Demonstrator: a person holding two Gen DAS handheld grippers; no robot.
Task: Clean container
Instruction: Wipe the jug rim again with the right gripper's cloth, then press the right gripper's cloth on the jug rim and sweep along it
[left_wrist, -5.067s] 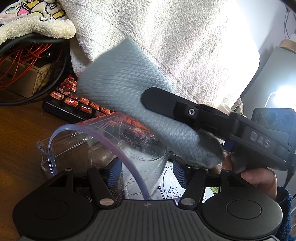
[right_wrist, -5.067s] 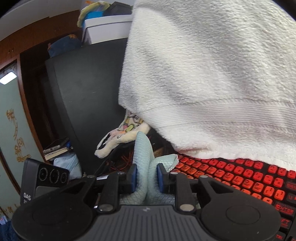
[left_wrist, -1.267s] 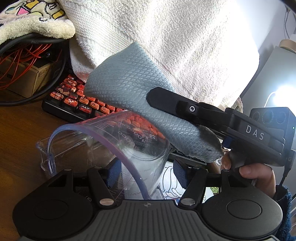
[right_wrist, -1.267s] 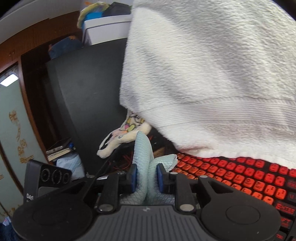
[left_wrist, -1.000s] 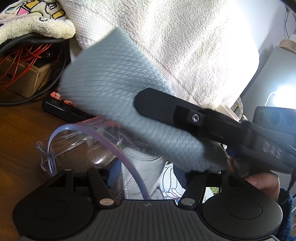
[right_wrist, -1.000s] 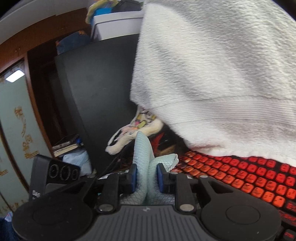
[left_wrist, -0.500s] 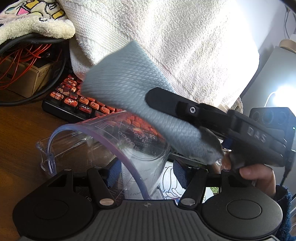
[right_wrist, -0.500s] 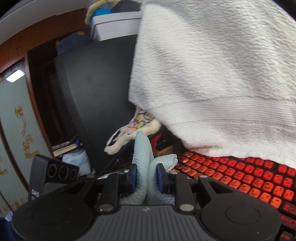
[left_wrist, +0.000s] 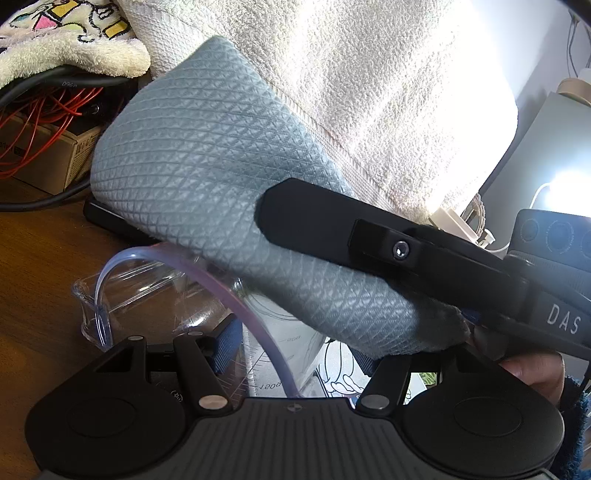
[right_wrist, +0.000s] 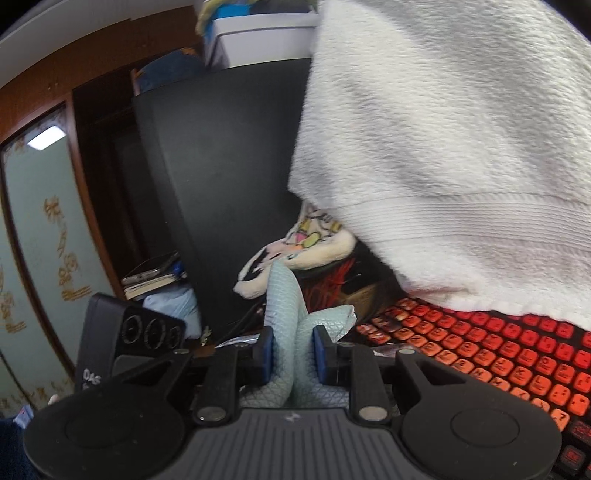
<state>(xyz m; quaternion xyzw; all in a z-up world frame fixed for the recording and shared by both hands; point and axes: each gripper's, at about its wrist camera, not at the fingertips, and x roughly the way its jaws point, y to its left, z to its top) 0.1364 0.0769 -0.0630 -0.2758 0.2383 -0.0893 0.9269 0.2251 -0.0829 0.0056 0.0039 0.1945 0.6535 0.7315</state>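
Box: far left, back on the desk, with red wires on it.
Desk: brown wood, under it all.
Cup: a clear cup with number marks on its side. It lies tipped over, its long way running away from the left camera. Its open mouth points away too, a bit to the left. Its spout sits low by the desk.
Left gripper: its two blue pads press the cup from both sides and hold it.
Cloth: gray-blue with a bumpy pattern. It is folded into a fat pad. It sits on top of the cup's rim and covers most of the mouth.
Right gripper: its two pads are squeezed together on the cloth. In the left view it reaches in from the right, over the cup.
Towel: big and white, hanging behind the cloth.
Keyboard: red keys, under the towel.
Hand: far right, holding the right gripper's handle.
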